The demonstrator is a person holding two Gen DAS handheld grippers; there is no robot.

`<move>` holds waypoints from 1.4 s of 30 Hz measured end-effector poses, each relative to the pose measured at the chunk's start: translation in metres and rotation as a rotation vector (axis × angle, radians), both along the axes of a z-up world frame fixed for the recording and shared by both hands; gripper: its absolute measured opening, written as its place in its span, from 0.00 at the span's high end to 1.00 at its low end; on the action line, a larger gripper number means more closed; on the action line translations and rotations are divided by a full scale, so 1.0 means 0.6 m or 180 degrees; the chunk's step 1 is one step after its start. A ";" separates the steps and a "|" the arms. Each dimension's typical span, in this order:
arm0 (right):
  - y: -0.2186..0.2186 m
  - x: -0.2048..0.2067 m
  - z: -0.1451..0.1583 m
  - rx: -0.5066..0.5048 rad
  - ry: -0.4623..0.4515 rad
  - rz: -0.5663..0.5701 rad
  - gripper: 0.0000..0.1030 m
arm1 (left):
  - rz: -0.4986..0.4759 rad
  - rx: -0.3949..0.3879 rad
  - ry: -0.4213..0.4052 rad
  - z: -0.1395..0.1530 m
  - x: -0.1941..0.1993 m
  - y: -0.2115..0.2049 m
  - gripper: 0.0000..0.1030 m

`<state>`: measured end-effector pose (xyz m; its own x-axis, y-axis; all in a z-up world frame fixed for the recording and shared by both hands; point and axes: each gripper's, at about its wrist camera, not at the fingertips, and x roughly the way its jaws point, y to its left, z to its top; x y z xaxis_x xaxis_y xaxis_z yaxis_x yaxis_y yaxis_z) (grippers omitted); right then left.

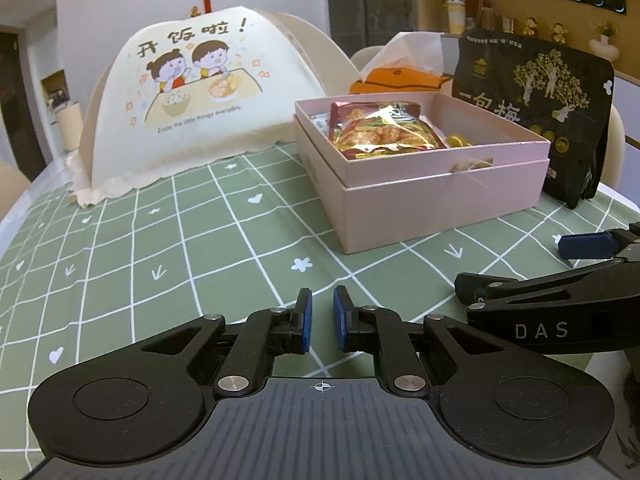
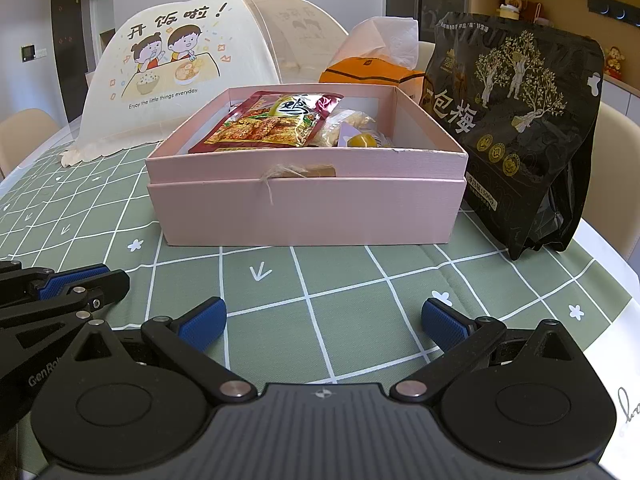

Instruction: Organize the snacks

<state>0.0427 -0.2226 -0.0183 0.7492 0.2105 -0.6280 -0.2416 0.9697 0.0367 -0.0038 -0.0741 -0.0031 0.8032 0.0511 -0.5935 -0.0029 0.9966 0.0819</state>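
Observation:
A pink box (image 1: 432, 196) stands open on the green checked tablecloth (image 1: 168, 248); it also shows in the right wrist view (image 2: 304, 208). Inside lie a red snack packet (image 1: 380, 128) (image 2: 272, 124) and small wrapped snacks (image 2: 362, 138). A large black plum bag (image 1: 536, 100) (image 2: 516, 120) stands upright to the box's right. My left gripper (image 1: 322, 316) is nearly shut and empty, low over the cloth in front of the box. My right gripper (image 2: 324, 320) is open and empty, just before the box's front wall.
A cream food cover (image 1: 192, 96) (image 2: 180, 68) with a cartoon print stands behind and left of the box. An orange tissue box (image 1: 396, 78) (image 2: 372, 72) sits behind the pink box. Chairs stand around the table. The table's right edge (image 2: 616, 280) is near.

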 end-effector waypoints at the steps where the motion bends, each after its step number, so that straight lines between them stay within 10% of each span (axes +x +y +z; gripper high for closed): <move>1: 0.000 0.000 0.000 0.0000 0.0000 0.0000 0.00 | 0.0004 -0.0008 0.0001 0.000 0.000 0.000 0.86; 42: 0.000 0.000 0.000 0.0001 0.0001 0.0000 0.00 | 0.0029 -0.0041 0.0007 0.002 0.002 0.001 0.86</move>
